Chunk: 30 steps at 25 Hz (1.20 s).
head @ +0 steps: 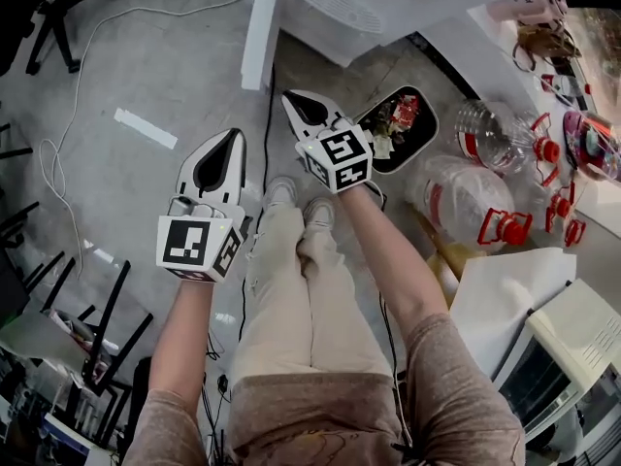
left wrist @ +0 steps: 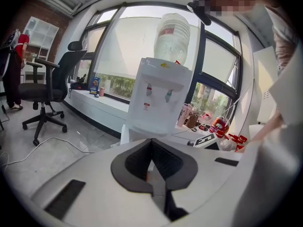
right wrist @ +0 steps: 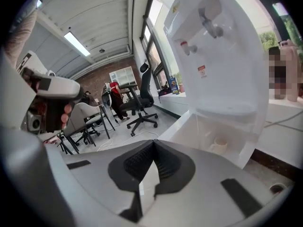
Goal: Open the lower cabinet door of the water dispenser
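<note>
The white water dispenser [right wrist: 222,46] stands close in front in the right gripper view, with a water bottle [left wrist: 171,37] on top. Its lower cabinet door [right wrist: 176,126] hangs swung open to the left. The open compartment [right wrist: 236,126] holds a small white cup [right wrist: 218,144]. From the head view the dispenser [head: 330,3] is at the top and the door [head: 260,32] shows edge-on. My right gripper [head: 289,95] is shut on nothing, just short of the door. My left gripper [head: 236,136] is lower left, tips together, holding nothing.
A black-lined waste bin [head: 398,124] sits right of the dispenser, with empty water bottles [head: 485,129] beside it. A white cable [head: 97,76] runs over the floor at left. An office chair [left wrist: 45,89] stands far left, more chairs [right wrist: 139,103] behind.
</note>
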Motion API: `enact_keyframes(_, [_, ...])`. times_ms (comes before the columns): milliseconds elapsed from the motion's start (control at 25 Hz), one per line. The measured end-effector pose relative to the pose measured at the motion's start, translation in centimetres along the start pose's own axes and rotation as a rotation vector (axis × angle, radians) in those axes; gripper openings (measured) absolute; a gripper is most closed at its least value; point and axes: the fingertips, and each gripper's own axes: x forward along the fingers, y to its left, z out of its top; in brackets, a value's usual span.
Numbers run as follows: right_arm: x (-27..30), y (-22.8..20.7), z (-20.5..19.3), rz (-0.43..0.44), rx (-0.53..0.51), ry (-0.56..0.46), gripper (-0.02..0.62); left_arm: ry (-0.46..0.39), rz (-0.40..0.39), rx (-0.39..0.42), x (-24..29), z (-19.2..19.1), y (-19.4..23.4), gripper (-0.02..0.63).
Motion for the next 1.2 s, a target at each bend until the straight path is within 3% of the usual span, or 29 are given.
enact_keyframes(360, [-11.0,3.4,12.2,-0.023,-0.071,-0.106,0.006,-0.04,-0.028,0.012,-4.7,8.3,-4.3,0.012])
enact_keyframes(760, [-24.8,7.5,27.1,-0.1,-0.038,-0.225,0.006,-0.092,-0.106,0.016,-11.2,20.8,-12.4,0.012])
enact_keyframes(920, [-30.2,9.2,32.3,-0.129,0.025,-0.283,0.006,-0.122,-0.147,0.043,-13.8,25.9,-15.7,0.012])
enact_keyframes(1200, [-37.0,11.0,38.3,-0.165,0.016,-0.368,0.006,-0.17,-0.202,0.086,-17.2,32.2,-19.3,0.012])
